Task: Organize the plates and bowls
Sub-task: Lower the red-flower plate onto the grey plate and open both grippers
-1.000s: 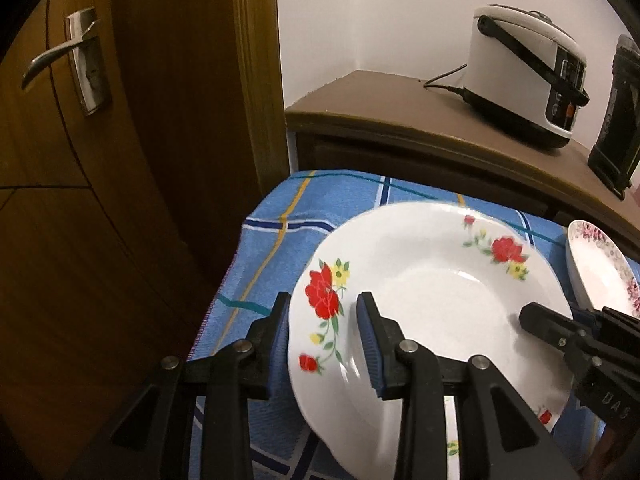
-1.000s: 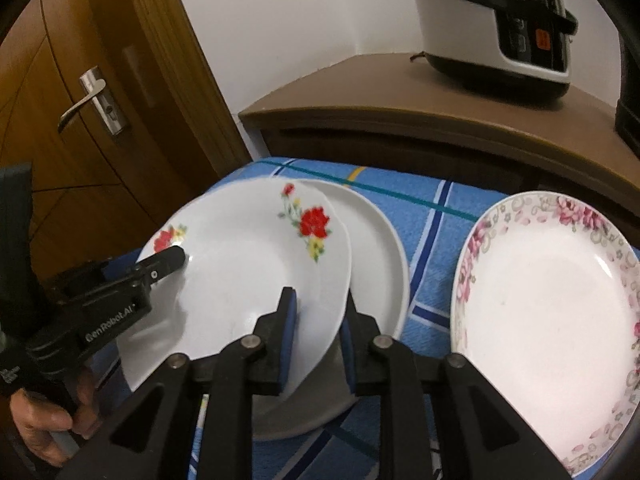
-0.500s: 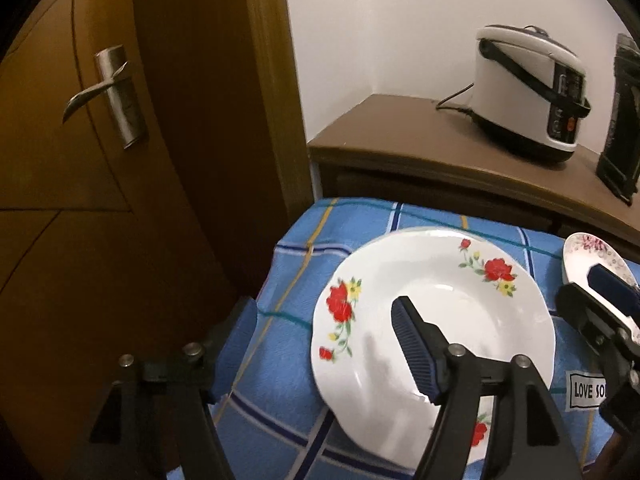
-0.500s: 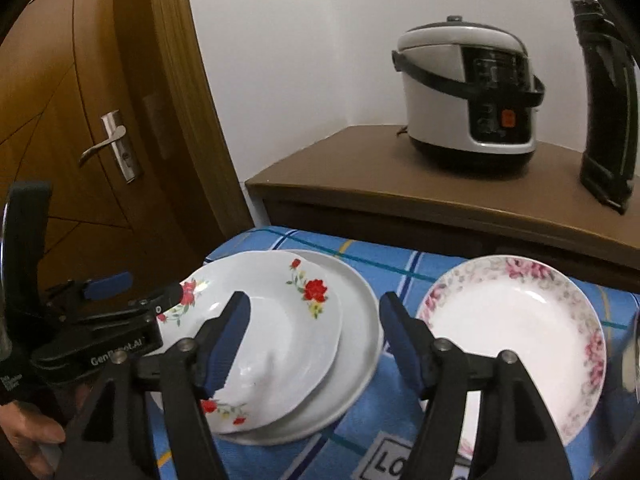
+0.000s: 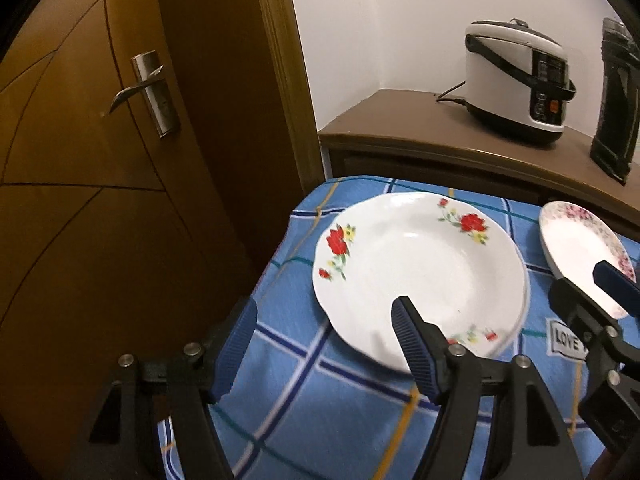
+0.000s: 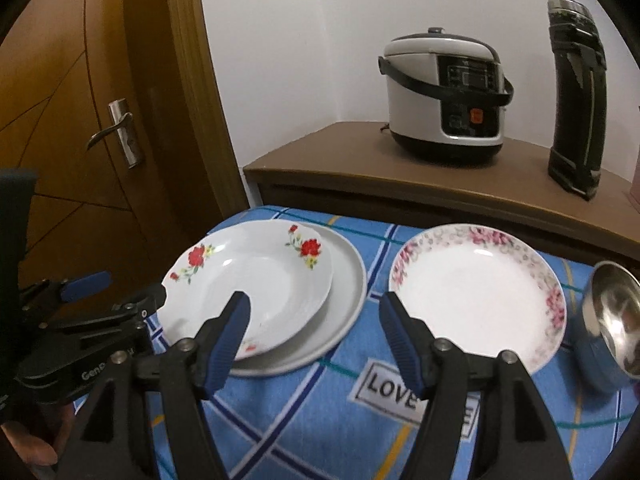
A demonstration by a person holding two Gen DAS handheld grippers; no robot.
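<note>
So both grippers wide open, empty | left gripper (image 5: 322,350), right gripper (image 6: 314,330) | red-rose plate (image 6: 256,284) stacked on plain white plate (image 6: 348,292)

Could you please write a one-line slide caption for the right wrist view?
Open right claw above a blue checked cloth, red-rose plate stacked on a plain plate, pink-floral plate alongside.

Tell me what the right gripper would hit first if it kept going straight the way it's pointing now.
Probably the blue checked tablecloth, in the strip between the stacked red-flower plate and the pink-flower plate. The right gripper has its jaws open and empty, angled down toward that gap; depth is hard to judge.
</note>
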